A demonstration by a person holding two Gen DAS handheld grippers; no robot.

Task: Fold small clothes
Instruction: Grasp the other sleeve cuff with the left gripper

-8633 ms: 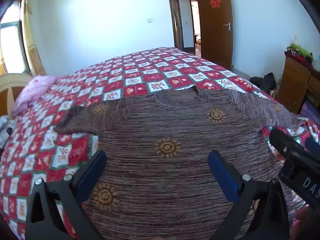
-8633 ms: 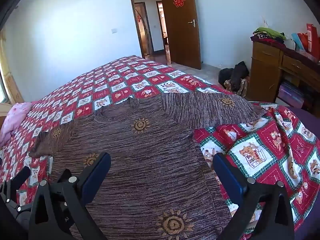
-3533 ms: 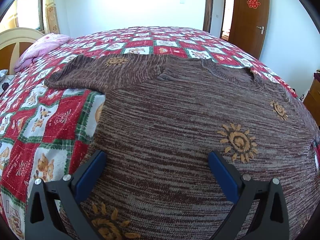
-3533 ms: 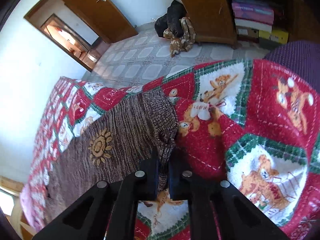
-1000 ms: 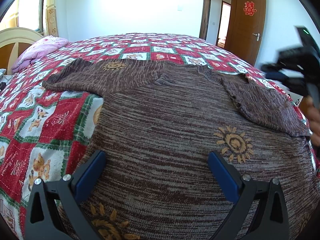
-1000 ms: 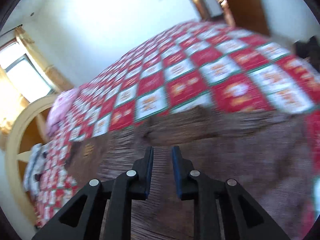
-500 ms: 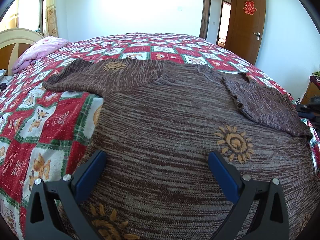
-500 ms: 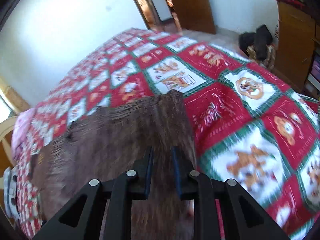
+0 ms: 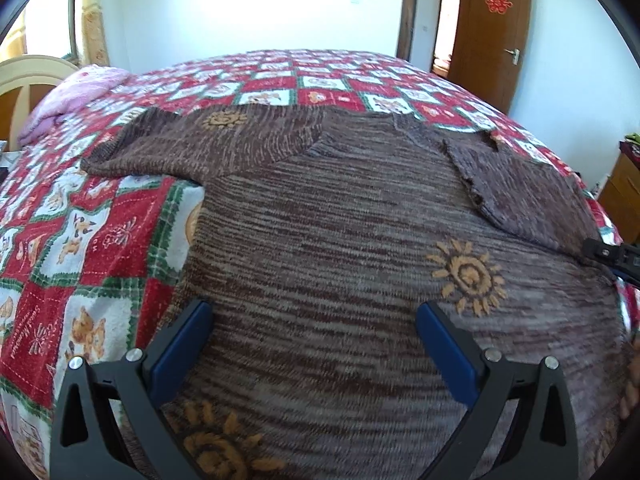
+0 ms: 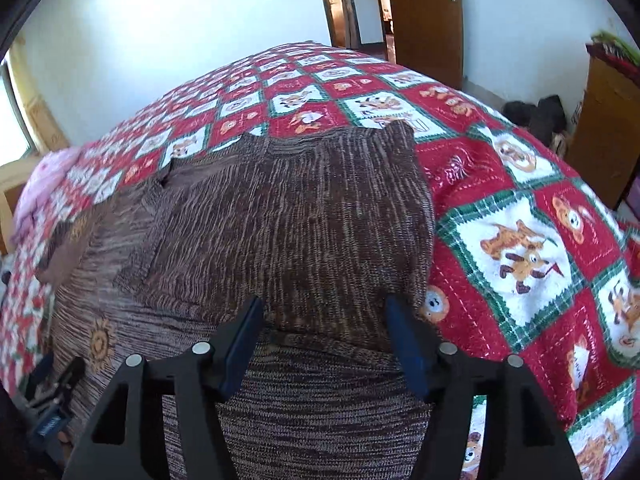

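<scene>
The bed [image 9: 120, 240], under its red, green and white checked quilt [image 10: 520, 248], carries the work because it gives a broad flat surface, so the brown knitted sweater [image 9: 320, 240] lies spread face-up across it, directly ahead of and beneath both claws. Its right sleeve [image 10: 304, 216] is folded inward over the chest, just ahead of the right claw [image 10: 324, 320], which makes that side a straight edge; this half of the fold looks done. The left sleeve [image 9: 200, 148] lies stretched out onto the quilt, ahead and to the left of the left claw [image 9: 312, 320], and is probably the next part to bring across. The left claw hovers over the lower body of the sweater with its jaws spread wide, grasping nothing. The right claw is released too, jaws apart with the folded sleeve's near edge between them, likely just let go.
</scene>
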